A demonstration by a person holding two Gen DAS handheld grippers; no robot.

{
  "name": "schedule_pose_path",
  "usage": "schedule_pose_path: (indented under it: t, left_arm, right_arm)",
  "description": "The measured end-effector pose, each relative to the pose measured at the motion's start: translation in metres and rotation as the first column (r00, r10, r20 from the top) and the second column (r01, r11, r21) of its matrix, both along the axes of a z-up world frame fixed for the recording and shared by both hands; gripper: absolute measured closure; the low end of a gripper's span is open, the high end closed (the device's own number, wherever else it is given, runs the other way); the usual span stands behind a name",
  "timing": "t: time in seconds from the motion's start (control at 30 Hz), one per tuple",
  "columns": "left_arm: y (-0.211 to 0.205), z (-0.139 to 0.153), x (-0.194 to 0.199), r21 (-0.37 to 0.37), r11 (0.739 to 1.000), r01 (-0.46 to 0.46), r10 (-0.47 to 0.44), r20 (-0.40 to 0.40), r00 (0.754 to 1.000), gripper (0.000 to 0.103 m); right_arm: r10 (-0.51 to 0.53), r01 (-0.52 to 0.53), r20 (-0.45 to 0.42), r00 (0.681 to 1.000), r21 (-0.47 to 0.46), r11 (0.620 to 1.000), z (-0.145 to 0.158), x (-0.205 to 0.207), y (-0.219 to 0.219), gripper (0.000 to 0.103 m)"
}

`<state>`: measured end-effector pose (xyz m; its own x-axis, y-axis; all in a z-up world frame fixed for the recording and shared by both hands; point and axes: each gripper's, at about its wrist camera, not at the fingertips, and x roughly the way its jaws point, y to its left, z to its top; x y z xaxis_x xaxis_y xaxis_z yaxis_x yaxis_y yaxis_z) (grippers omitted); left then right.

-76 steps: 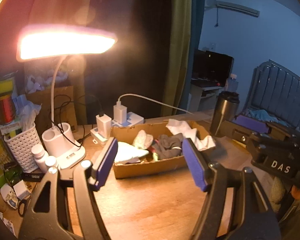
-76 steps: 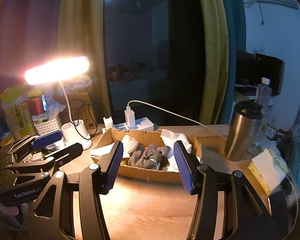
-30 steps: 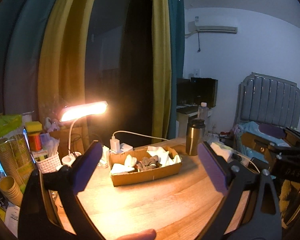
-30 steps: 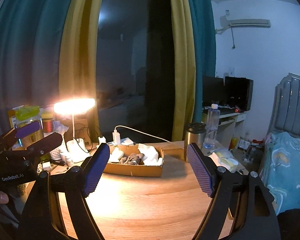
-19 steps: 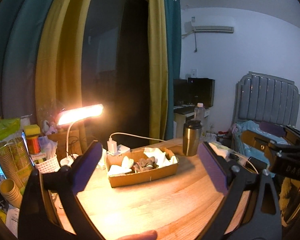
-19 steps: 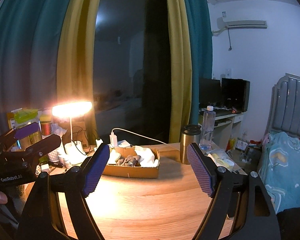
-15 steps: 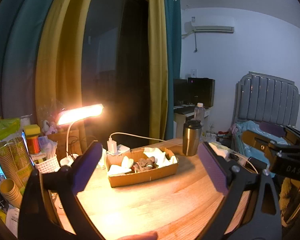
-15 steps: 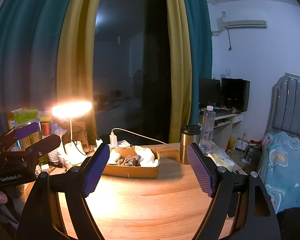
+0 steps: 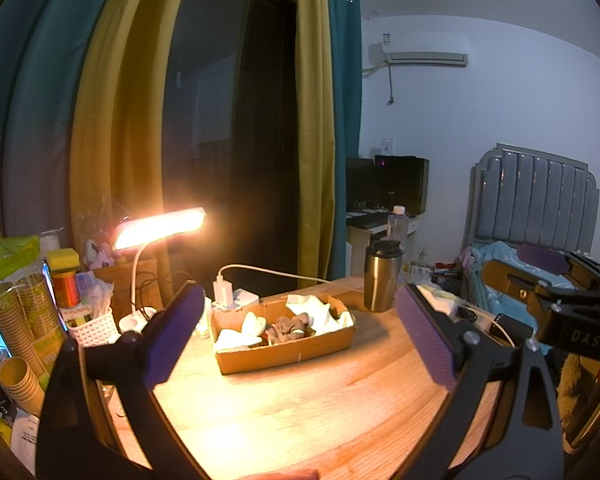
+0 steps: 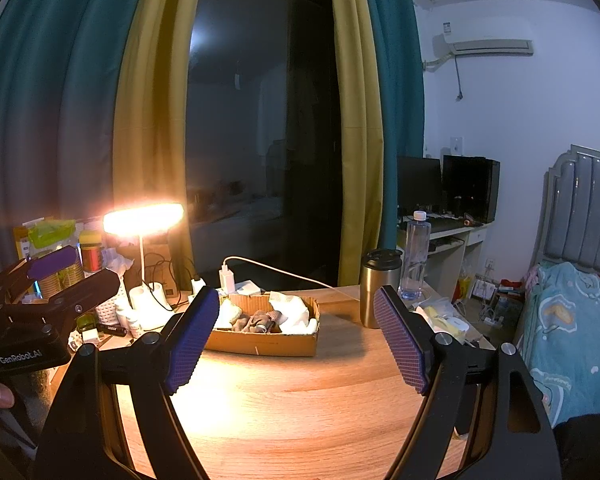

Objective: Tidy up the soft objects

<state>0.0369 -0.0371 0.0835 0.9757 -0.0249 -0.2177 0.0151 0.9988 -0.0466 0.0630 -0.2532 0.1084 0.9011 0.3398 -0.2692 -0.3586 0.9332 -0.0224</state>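
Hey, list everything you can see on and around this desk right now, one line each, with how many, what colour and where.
cardboard box: one, brown, mid-desk
soft items: several, white and grey-brown, inside the box
desk lamp: one, white, lit, desk's left rear
steel tumbler: one, silver, right of the box
water bottle: one, clear, behind the tumbler
chargers: white, behind the box
paper cups: stacks, tan, far left
desk: one, wooden
left gripper: purple pads, open, empty
right gripper: purple pads, open, empty
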Motion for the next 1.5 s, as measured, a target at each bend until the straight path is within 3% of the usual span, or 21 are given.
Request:
schedule_pose_path:
  t: [1.5]
  left_arm:
    - [-0.0084,0.0024,-0.0027,0.001,1.000,0.008,-0.008,0.001,1.000,0.005]
  right_arm:
    - [0.000,0.000,-0.002,1.000,0.000,1.000,0.0006,0.0001,0.0007,0.021]
